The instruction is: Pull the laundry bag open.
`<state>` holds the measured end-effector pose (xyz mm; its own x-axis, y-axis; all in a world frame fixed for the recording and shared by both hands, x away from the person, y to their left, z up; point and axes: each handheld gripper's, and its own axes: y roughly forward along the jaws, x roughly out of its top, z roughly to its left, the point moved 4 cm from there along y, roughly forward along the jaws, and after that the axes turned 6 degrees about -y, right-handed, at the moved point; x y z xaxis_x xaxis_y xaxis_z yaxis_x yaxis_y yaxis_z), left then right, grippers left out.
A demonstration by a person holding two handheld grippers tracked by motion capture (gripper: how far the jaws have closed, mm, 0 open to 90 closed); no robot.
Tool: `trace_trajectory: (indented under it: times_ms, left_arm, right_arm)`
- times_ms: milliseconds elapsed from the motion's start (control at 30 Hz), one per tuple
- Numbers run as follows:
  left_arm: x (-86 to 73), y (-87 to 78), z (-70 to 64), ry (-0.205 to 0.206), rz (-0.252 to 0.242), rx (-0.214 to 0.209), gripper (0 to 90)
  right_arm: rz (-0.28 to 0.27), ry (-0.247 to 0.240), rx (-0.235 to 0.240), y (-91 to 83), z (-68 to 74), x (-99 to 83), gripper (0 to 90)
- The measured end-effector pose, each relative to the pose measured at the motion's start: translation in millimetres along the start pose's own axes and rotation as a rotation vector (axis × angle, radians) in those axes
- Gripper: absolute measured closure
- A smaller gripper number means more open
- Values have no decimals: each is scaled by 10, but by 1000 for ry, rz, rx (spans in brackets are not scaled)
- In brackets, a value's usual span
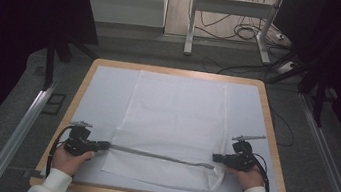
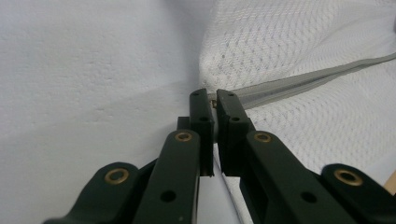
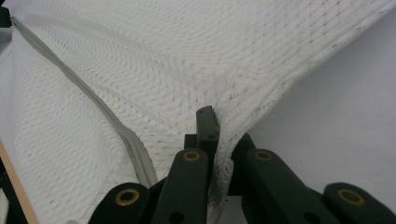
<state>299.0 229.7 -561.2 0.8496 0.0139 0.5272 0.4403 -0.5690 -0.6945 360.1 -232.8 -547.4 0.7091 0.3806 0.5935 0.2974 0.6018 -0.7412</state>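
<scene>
A white mesh bag (image 1: 175, 122) lies flat on the pale table cover (image 1: 103, 91), with a grey zipper (image 1: 155, 155) running across its near end. My left gripper (image 1: 107, 144) is shut on the zipper's left end at the bag's edge. In the left gripper view its jaws (image 2: 214, 100) pinch the zipper (image 2: 303, 80) where it leaves the mesh (image 2: 289, 42). My right gripper (image 1: 215, 157) is shut on the bag's right edge. In the right gripper view mesh (image 3: 187, 56) is bunched between the jaws (image 3: 223, 128), with the zipper (image 3: 93, 100) running off to the upper left.
The wooden table rim (image 1: 177, 71) frames the cover. Metal rails (image 1: 23, 126) run along the floor on both sides. Beyond the table stand white desk legs (image 1: 191, 23) and loose cables (image 1: 248, 33).
</scene>
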Motion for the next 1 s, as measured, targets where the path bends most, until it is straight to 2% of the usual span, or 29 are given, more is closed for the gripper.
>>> trace_trajectory:
  times_ms: [133, 233, 333, 400, 500, 600, 667, 867, 1000]
  left_arm:
    - [-4, 2, -9, -1, -5, 0, 864]
    - [-8, 8, -26, 13, -10, 7, 857]
    - [-11, 10, -6, 23, -18, 24, 787]
    - [-4, -23, 1, 23, -49, 37, 692]
    - [37, -112, -32, 35, -137, 40, 547]
    - [90, -182, -105, 73, -214, 44, 422]
    - [120, -204, -166, 108, -242, 48, 364]
    - [190, -200, -292, 193, -252, 42, 321]
    - [234, -193, -317, 202, -253, 35, 321]
  right_arm:
    - [-4, -11, -2, -1, 9, -2, 875]
    - [-5, -23, -7, -15, 13, -2, 873]
    - [-15, -26, -14, -36, 10, -1, 865]
    - [-18, -38, -26, -55, 6, -7, 784]
    - [-44, -59, -78, -116, 1, -17, 610]
    - [-89, -64, -113, -222, -4, -25, 474]
    - [-126, -58, -129, -303, -23, -35, 418]
    - [-228, -42, -160, -529, -130, -109, 342]
    - [-275, -41, -200, -625, -185, -161, 340]
